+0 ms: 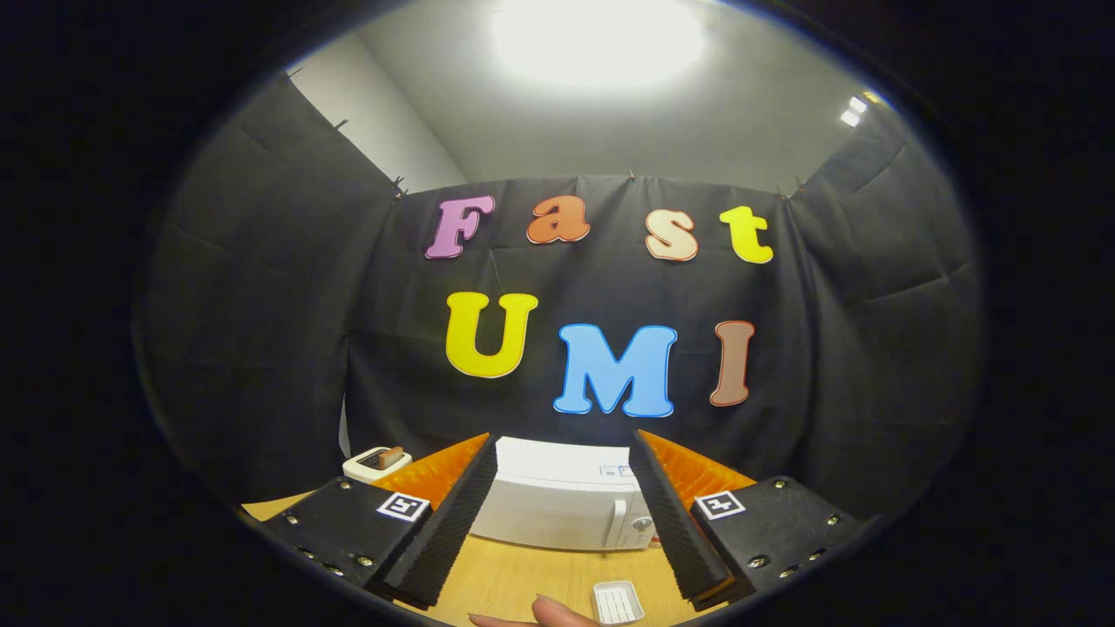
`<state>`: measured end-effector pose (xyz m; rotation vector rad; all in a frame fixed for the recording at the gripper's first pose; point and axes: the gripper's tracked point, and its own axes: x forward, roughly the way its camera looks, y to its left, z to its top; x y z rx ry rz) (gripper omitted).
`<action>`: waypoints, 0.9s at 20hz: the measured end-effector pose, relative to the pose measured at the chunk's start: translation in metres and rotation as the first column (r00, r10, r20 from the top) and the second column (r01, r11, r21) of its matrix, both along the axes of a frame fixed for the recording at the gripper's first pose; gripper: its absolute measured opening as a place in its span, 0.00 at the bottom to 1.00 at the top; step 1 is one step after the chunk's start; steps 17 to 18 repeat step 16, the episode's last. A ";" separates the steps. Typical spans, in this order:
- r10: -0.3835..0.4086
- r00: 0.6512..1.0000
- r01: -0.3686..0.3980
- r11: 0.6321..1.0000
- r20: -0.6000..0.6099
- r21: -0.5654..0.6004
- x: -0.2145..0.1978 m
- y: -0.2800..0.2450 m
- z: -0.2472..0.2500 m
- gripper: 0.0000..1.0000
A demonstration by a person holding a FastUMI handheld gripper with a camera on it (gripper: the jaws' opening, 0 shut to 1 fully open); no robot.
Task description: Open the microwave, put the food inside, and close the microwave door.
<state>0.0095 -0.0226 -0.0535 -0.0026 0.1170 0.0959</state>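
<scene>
Tongs [562, 514] spread wide with nothing between the fingers, held above the wooden bench [523, 579]. Beyond them, framed in the gap, white microwave [557, 501] with door shut, handle and knob on its right side. Nearer, just ahead between the fingers, small white tray [617, 603] on the bench, beside fingertips of a hand [540, 616]. Left of the microwave, white toaster [376, 463] with bread in it

1. I count one white microwave [562, 505], door closed.
2. One toaster [376, 464], lower left of the frame.
3. One small white tray [617, 603], bottom centre.
4. One hand [540, 615].
5. One gripper [562, 522], its two fingers spread apart.
</scene>
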 end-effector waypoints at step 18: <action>-0.026 0.999 0.027 0.999 -0.019 0.030 0.009 -0.011 -0.017 0.95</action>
